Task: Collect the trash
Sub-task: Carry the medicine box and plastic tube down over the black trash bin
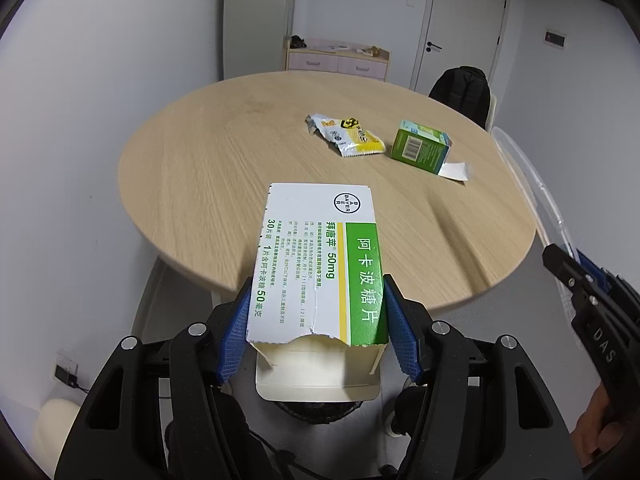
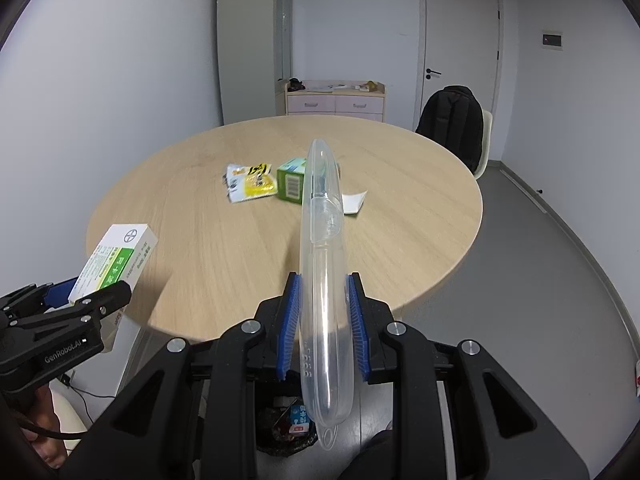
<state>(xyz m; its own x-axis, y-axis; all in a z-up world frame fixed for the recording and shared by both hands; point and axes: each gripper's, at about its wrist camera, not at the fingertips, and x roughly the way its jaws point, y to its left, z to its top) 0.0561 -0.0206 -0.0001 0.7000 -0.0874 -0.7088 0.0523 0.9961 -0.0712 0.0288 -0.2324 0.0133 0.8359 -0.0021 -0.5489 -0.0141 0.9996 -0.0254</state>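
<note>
Nearest item: torn-open white and green medicine box [image 1: 316,272], clamped between the blue pads of my left gripper [image 1: 316,332]; its ripped flap end hangs toward the camera.
Left tongs state: closed onto the box sides, pads flat against the cardboard.
Right tongs state: right gripper [image 2: 324,320] closed on a clear plastic case [image 2: 322,280], which stands on edge between the pads and sticks out well ahead of the tips.
Bin: dark trash bin [image 2: 286,432] sits low, beneath and just behind the right tongs, some rubbish visible inside. In the left view only a dark rim shows under the box.
Still to collect: yellow snack wrapper [image 1: 346,136] and green carton [image 1: 420,146] with a white leaflet [image 1: 454,170] at its end, all well ahead of both tongs on the round table [image 1: 200,168].
Risk 1: the box is torn and hollow; I judge a harder squeeze could crush it, or it could twist out.
Risk 2: the case is long and slick; held near one end, it may pivot and miss the bin on release.
Pose: both tongs level, side by side, held off the near table edge and pointing across it.
</note>
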